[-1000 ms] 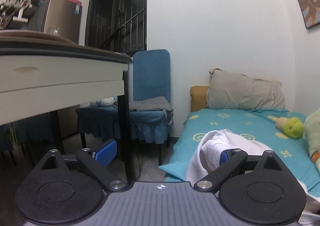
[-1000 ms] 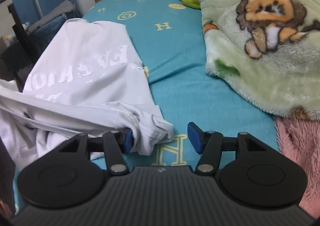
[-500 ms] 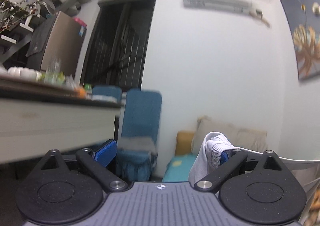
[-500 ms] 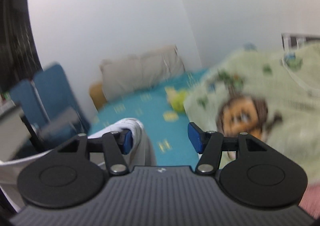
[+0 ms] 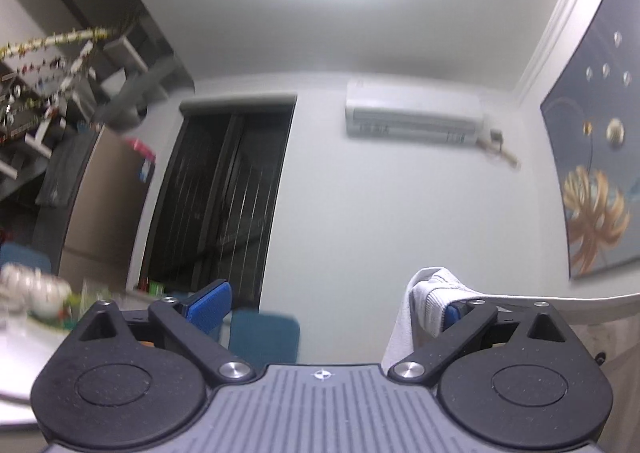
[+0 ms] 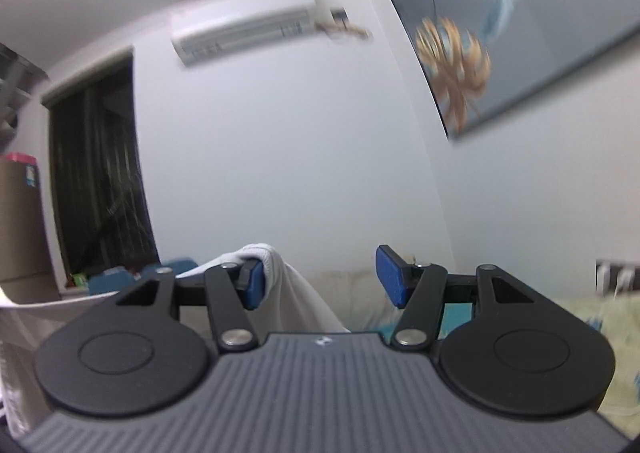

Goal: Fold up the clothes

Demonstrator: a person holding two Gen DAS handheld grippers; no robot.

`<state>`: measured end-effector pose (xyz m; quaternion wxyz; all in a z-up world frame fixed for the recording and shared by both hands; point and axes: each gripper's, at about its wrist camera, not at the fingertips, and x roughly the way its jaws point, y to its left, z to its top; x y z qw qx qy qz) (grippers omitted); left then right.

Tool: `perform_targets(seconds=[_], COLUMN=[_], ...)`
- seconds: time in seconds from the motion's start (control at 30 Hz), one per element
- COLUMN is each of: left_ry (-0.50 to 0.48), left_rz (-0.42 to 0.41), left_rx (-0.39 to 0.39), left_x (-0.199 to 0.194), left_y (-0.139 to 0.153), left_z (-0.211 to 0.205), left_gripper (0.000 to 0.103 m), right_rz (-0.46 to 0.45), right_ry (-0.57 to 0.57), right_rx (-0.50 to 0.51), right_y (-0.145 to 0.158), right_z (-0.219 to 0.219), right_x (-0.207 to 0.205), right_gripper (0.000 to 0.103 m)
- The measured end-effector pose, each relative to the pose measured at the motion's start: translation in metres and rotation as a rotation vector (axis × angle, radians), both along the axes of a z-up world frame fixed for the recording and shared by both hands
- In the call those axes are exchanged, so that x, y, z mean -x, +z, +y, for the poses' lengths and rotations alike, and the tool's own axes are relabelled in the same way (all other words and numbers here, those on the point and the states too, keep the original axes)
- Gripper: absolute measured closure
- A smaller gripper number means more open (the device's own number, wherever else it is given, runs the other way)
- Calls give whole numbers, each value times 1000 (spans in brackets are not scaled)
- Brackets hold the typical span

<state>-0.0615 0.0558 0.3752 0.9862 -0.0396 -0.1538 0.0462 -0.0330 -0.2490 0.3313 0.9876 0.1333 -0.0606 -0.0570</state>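
A white T-shirt hangs between my two grippers, lifted high in the air. In the left wrist view its ribbed edge (image 5: 434, 299) is hooked over my right fingertip, and a taut edge runs off to the right. My left gripper (image 5: 330, 303) has its jaws wide apart. In the right wrist view the white T-shirt (image 6: 288, 289) drapes over my left fingertip and hangs down left. My right gripper (image 6: 320, 279) also has its jaws wide apart. Most of the shirt is hidden below both views.
Both cameras point up at the white wall, an air conditioner (image 5: 414, 115), a dark barred door (image 5: 216, 205) and a wall painting (image 6: 516, 29). The bed with its green blanket (image 6: 580, 317) and pillow (image 6: 360, 297) lies low right. A table with dishes (image 5: 32, 293) stands left.
Both grippers rose from just above the bed to high in the air and tilted upward, carrying the white T-shirt up with them. The jaws kept the same spread.
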Motion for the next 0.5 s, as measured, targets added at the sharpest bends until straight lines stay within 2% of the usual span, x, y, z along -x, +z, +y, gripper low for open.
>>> perform_targets(seconds=[0.13,0.3,0.4,0.5], left_ry=[-12,-43,-51,-48], left_rz=[-36,-27,-3,40], left_rx=[-1,-9,-30,-42], left_x=[35,52,44,15], left_y=[51,96,104,94], left_z=[-4,-9,-14,-18], left_gripper=[2,1,0,0], right_rz=[-43,-66,-45,5], right_ry=[25,32,37,38], right_rx=[22,43,44,44], right_y=[48,84,91,85], right_z=[-5,-10,-14,-15], right_x=[38,63,57,39], right_gripper=[43,43,43,43])
